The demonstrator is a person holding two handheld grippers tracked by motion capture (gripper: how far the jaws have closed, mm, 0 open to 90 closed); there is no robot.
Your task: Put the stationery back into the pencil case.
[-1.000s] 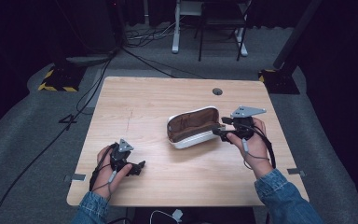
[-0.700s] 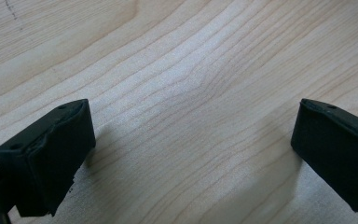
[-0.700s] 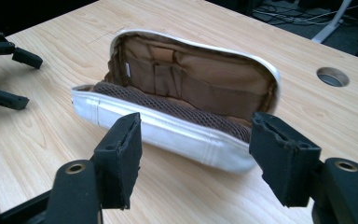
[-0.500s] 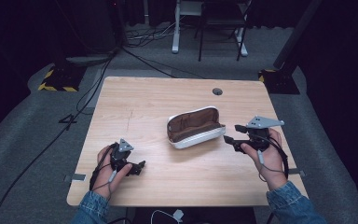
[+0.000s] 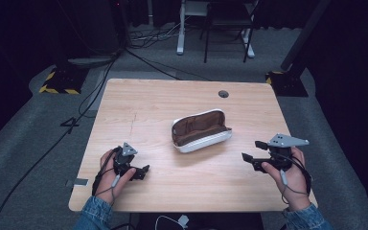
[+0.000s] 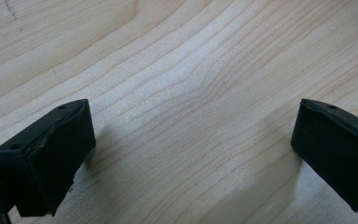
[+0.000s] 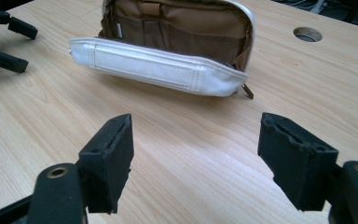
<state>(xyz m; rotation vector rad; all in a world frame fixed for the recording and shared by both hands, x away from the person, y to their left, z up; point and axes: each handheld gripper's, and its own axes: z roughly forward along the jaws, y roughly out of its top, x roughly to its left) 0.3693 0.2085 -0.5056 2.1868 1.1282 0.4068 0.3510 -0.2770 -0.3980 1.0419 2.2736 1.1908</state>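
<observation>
Open pouch left alone at mid-table, both grippers released.

The silver-white zip pouch with brown lining (image 5: 200,130) is seen unzipped on the pale wooden table (image 5: 172,96), its pockets apparently empty. Nothing is grasped: the left gripper (image 5: 143,172) and right gripper (image 5: 251,151) are held spread, well apart from it; no remaining step can be judged.

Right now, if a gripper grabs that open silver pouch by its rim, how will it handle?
The pouch looks like soft stitched fabric, so it will likely flex or sag. It appears empty, brown pockets showing, so probably light and apt to slide on the smooth table when pushed. It lies flat; rolling seems unlikely.
</observation>
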